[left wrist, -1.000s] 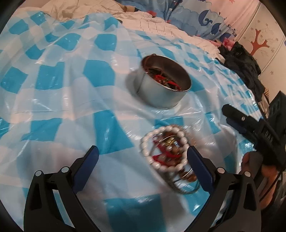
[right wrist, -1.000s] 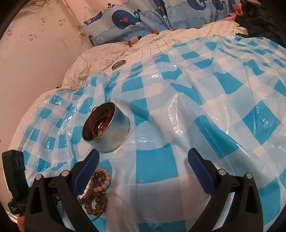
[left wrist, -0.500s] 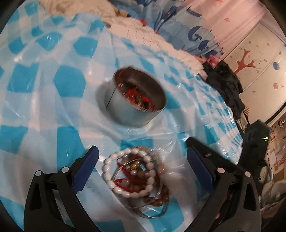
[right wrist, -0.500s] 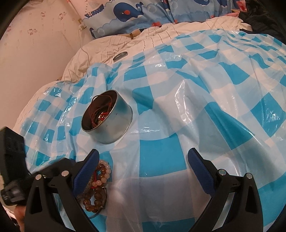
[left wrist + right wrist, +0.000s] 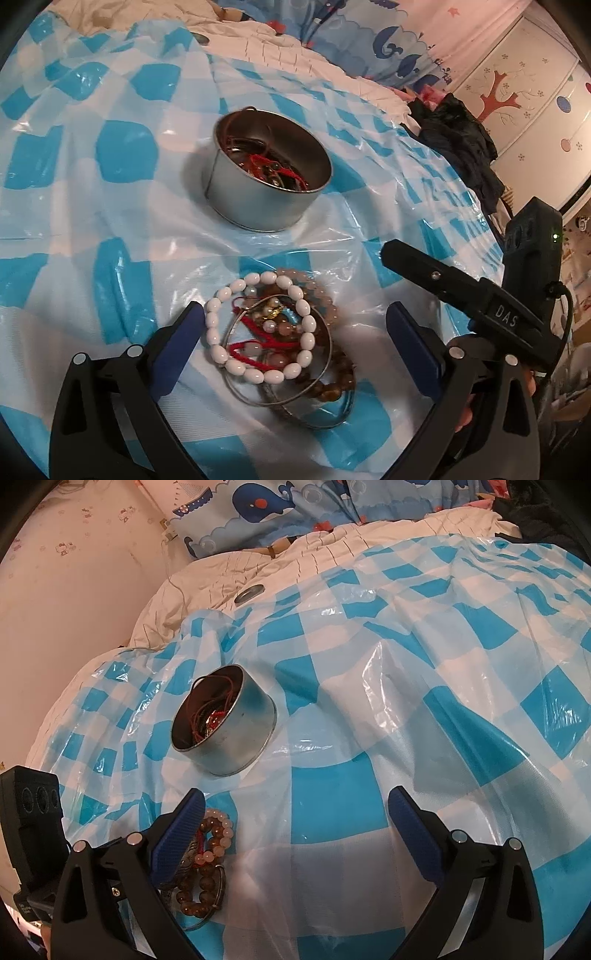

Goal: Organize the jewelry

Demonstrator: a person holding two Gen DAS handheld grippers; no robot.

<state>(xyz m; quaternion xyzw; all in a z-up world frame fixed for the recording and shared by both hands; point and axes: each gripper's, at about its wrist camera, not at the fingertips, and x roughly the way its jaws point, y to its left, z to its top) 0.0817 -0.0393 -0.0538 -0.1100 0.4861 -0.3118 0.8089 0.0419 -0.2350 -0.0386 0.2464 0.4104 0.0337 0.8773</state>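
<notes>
Blue-padded left gripper point(image 5: 293, 341), jaws wide and empty, straddles the heap of beaded bracelets and metal bangles point(image 5: 282, 341) lying near the round metal tin point(image 5: 266, 184). Right gripper point(image 5: 295, 830), equally wide and empty, hovers beside the heap over the blue-checked plastic sheet point(image 5: 406, 686).

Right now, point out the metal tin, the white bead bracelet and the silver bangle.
metal tin point(image 5: 255, 203): left wrist view, outer side wall.
white bead bracelet point(image 5: 212, 334): left wrist view, left-side beads.
silver bangle point(image 5: 321, 424): left wrist view, lower rim.
</notes>
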